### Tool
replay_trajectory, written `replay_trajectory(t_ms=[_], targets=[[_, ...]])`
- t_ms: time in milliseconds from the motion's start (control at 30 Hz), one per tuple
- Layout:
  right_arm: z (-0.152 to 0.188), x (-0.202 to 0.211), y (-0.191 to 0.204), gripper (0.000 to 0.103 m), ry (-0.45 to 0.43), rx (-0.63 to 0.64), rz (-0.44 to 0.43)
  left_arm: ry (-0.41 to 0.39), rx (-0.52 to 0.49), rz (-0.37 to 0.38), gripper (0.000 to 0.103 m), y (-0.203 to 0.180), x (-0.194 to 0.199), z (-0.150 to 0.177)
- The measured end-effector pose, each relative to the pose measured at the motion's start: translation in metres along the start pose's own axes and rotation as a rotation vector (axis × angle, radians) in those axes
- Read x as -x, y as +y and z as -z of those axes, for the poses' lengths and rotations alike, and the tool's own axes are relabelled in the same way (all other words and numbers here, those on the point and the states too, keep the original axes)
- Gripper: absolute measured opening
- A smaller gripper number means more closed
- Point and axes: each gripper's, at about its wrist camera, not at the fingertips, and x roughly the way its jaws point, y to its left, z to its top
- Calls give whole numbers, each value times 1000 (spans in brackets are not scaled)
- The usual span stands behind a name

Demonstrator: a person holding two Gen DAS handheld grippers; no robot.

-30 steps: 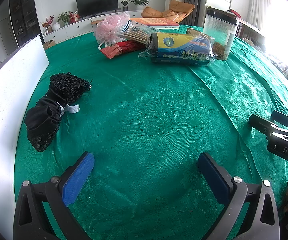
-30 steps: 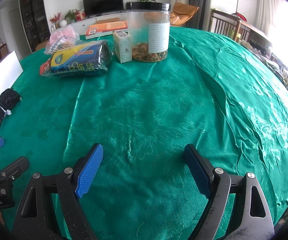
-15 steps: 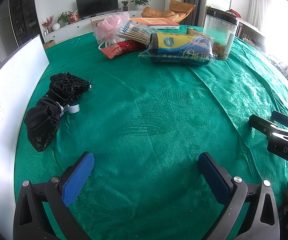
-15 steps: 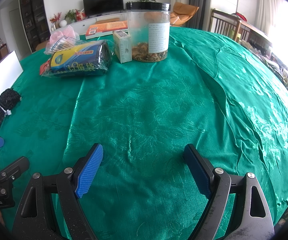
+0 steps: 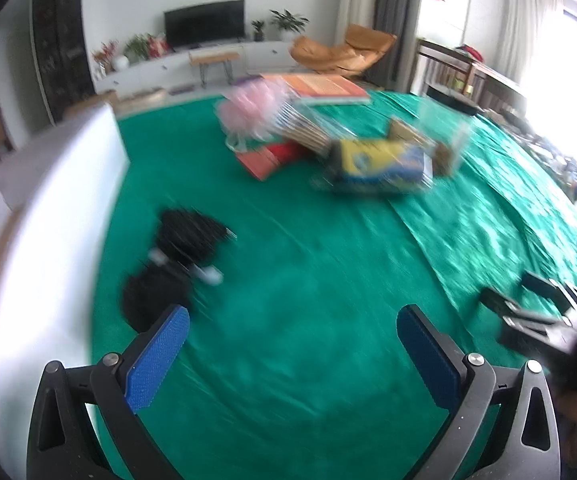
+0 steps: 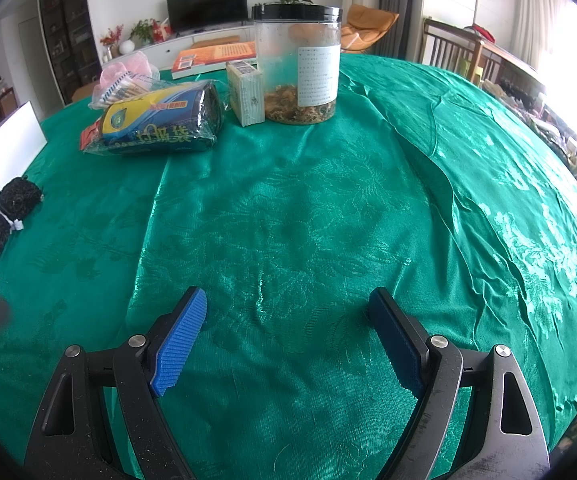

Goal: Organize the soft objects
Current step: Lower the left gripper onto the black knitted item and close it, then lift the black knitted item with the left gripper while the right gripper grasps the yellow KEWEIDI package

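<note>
Two black lacy soft bundles joined by a white band lie on the green tablecloth, near the white board; the right wrist view has the same bundles at its far left. My left gripper is open and empty, above the cloth, with its left pad just in front of the nearer bundle. My right gripper is open and empty over bare cloth. A pink mesh puff lies further back among the packets.
A white board stands along the table's left edge. At the back lie a blue and yellow bag pack, a clear jar with a black lid, a small box, a red packet and an orange book.
My left gripper has risen, and its view is now blurred with the black bundles closer to its left pad. The right gripper has not moved.
</note>
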Motion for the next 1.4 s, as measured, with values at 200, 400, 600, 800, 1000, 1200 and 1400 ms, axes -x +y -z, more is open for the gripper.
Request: replay_trajectory(t_ms=[200, 400, 600, 800, 1000, 1200, 1400], targets=[[0, 0, 1, 86, 0, 0, -2, 133, 66, -72, 103, 34, -61, -20], [0, 0, 1, 86, 0, 0, -1, 151, 1, -194, 103, 33, -89, -14], [1, 1, 1, 86, 0, 0, -2, 113, 37, -149, 103, 41, -69, -25], [1, 1, 1, 87, 0, 0, -2, 171, 46, -182, 103, 50, -82, -26], [1, 1, 1, 87, -1, 1, -2, 179, 129, -120, 103, 58, -88, -11], [1, 1, 1, 87, -1, 1, -2, 155, 55, 17, 103, 30, -70, 0], [1, 1, 1, 87, -1, 1, -3, 95, 26, -58, 103, 21, -71, 11]])
